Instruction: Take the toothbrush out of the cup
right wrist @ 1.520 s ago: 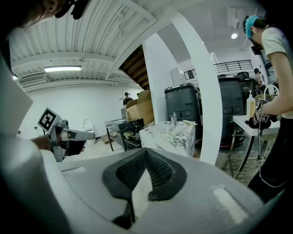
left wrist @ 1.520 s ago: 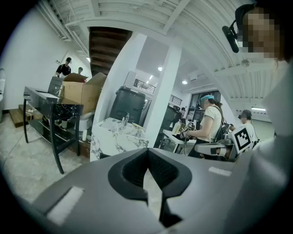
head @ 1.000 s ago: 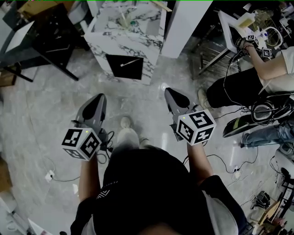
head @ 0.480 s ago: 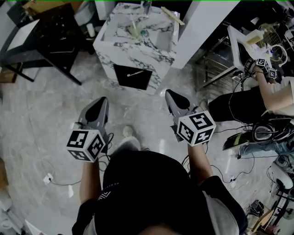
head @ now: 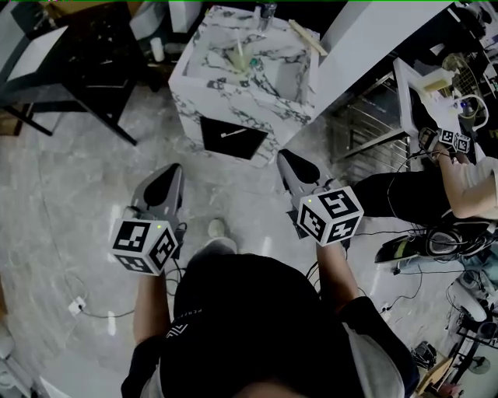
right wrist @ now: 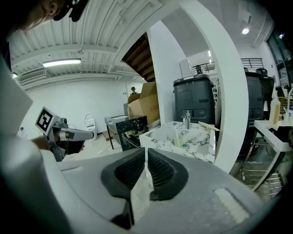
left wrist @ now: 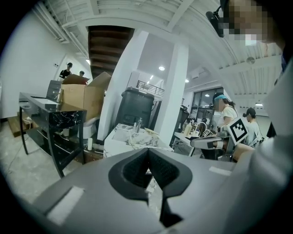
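Note:
A white marble sink counter point(head: 194, 89) stands ahead of me, small and far off. On its top a pale cup point(head: 236, 61) holds a thin upright toothbrush, also seen in the right gripper view as a cup point(right wrist: 176, 138). My left gripper point(head: 173, 171) hangs over the floor short of the counter, its jaws point(left wrist: 148, 151) closed together and empty. My right gripper point(head: 287, 157) is level with it, to the right. Its jaws point(right wrist: 146, 151) are opening, with a thin gap and nothing between them.
A faucet point(head: 267, 11) and a wooden strip point(head: 308, 36) are on the counter. A black table point(head: 78, 66) stands left, a white pillar point(head: 362, 39) and a wire rack point(head: 366, 124) right. A seated person point(head: 420, 190) with grippers is at the right. Cables point(head: 93, 307) lie on the floor.
The counter has slid lower and nearer in the head view as I walk toward it. Both grippers keep their pose in front of me.

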The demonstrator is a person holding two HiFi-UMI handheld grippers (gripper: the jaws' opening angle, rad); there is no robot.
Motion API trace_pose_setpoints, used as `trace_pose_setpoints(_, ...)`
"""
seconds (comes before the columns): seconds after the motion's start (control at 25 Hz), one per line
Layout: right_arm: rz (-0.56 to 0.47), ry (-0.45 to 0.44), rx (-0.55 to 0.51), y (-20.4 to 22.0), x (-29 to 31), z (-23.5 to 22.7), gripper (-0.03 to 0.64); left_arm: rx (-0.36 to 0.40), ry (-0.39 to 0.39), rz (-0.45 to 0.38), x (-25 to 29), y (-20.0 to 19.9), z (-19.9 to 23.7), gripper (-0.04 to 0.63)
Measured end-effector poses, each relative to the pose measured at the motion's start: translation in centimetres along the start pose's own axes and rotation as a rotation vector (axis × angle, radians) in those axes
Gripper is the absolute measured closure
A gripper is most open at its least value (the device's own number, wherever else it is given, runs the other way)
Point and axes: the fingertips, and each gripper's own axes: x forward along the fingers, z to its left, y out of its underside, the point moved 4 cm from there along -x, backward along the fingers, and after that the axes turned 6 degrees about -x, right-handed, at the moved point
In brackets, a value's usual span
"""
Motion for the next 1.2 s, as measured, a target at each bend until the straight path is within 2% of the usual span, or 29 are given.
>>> trace_pose_setpoints(0.36, -0.004, -0.014, -0.007, -2.3, 5.3, 0.8, 0.537, -0.008, -0.042, -0.017, 0.0, -1.9, 5.2, 0.583)
trace_pose_setpoints(0.6, 0.010, -0.020, -0.034, -3.9, 8.0, -0.1, 0.522, -0.052, -0.061, -0.012, 0.6, -2.2, 7.0, 0.588)
trace_pose_setpoints(0.92, 0.013, -0.039, -0.066, -5.7, 12.8, -3.3, 0.521, -0.082, -0.098, -0.026, 3.1, -3.6, 9.0, 0.589)
trace_pose_setpoints(1.2, 0.031, -0.057, -0.090, -8.3, 18.0, -8.0, 0.522, -0.091, -0.125, -0.023, 8.5, -5.7, 10.5, 0.589)
